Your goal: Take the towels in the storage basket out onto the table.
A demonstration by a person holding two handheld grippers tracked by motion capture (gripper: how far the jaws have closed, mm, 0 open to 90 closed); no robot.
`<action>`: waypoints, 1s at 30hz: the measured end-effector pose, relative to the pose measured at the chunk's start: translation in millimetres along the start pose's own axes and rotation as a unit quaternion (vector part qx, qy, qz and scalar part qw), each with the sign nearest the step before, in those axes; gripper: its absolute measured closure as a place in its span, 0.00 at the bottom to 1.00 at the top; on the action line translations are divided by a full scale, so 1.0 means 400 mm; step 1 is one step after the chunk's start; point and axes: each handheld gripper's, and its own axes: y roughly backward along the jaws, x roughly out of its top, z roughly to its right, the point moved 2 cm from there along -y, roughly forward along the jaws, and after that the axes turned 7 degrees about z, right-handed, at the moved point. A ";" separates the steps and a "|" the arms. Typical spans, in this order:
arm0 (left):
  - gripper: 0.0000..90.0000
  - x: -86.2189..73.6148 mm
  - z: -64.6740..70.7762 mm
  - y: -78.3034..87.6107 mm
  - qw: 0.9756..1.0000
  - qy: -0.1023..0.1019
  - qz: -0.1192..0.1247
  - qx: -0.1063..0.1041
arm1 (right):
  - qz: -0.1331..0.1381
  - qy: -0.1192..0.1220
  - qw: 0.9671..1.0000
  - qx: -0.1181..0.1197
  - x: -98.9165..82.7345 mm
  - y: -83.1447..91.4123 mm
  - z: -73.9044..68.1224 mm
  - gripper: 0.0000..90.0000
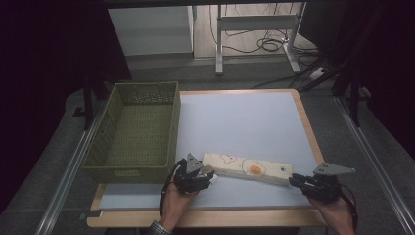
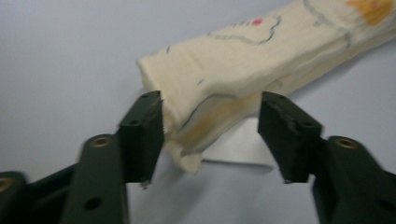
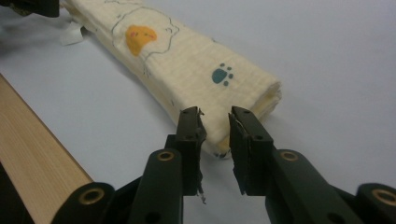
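Note:
A cream cloth (image 1: 247,169), folded into a long strip with an orange print and a blue paw print, lies across the near part of the table. My left gripper (image 1: 210,178) is at its left end. In the left gripper view the jaws (image 2: 210,135) stand wide apart around the cloth's end (image 2: 243,60); one pad is near the fabric, the other clear of it. My right gripper (image 1: 293,181) is at the right end. Its jaws (image 3: 215,140) stand a little apart, with the cloth's near corner (image 3: 187,60) between them.
A green woven basket (image 1: 175,127) stands at the table's left side, close behind my left hand. The pale blue table top (image 1: 244,117) has a wooden rim (image 3: 32,154) near my right gripper. A white tag (image 2: 238,149) pokes out under the cloth's left end.

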 end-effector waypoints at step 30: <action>0.29 0.065 0.021 -0.211 0.997 -0.040 -0.064 0.029 | -0.056 0.034 0.998 0.013 0.096 -0.308 -0.114 0.91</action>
